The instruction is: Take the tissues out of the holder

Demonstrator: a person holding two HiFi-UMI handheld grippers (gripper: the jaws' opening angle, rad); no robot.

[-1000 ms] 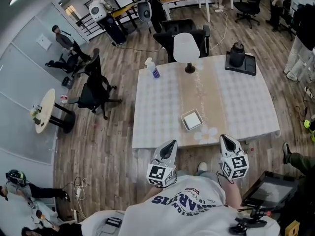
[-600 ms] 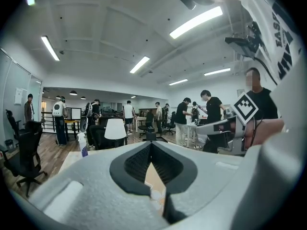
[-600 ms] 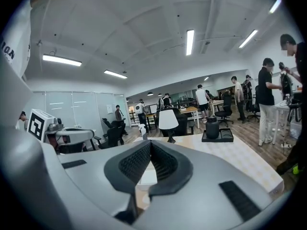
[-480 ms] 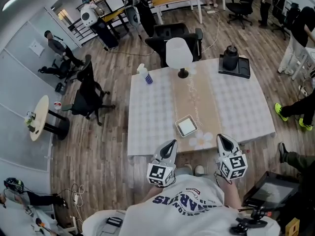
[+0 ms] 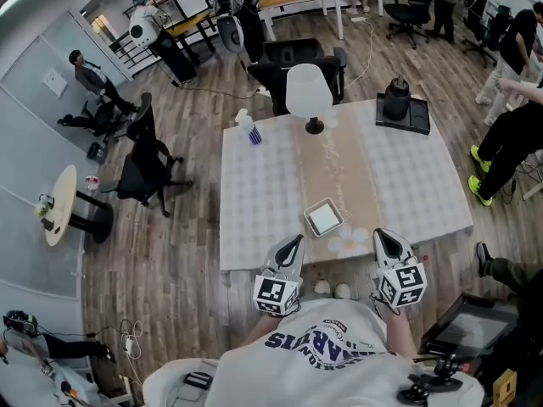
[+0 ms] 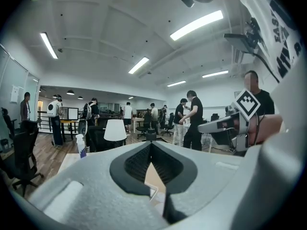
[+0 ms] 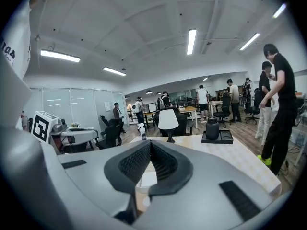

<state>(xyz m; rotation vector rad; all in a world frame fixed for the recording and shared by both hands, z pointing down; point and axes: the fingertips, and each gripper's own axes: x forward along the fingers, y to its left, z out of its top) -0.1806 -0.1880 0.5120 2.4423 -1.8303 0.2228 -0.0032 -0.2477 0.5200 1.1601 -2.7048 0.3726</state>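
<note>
The tissue holder (image 5: 325,218) is a small square grey tray with white tissues in it. It sits on the beige runner near the table's front edge. My left gripper (image 5: 294,243) hovers just short of that edge, left of the holder, shut and empty. My right gripper (image 5: 381,236) hovers to the holder's right, also shut with nothing in it. In the left gripper view the jaws (image 6: 151,145) meet at their tips, and a corner of the holder (image 6: 149,191) shows through the gap below. The right gripper view shows the same: closed tips (image 7: 150,143) and the holder (image 7: 145,178) behind them.
The table (image 5: 263,193) has a white checked cloth. It carries a white lamp (image 5: 308,91), a spray bottle (image 5: 247,128) at the back left and a black tray with a dark jug (image 5: 402,108) at the back right. Office chairs stand behind the table. People walk at the right.
The table and holder have slid slightly left and down in the head view. Both grippers keep their places, shut. A person has walked in at the right edge.
</note>
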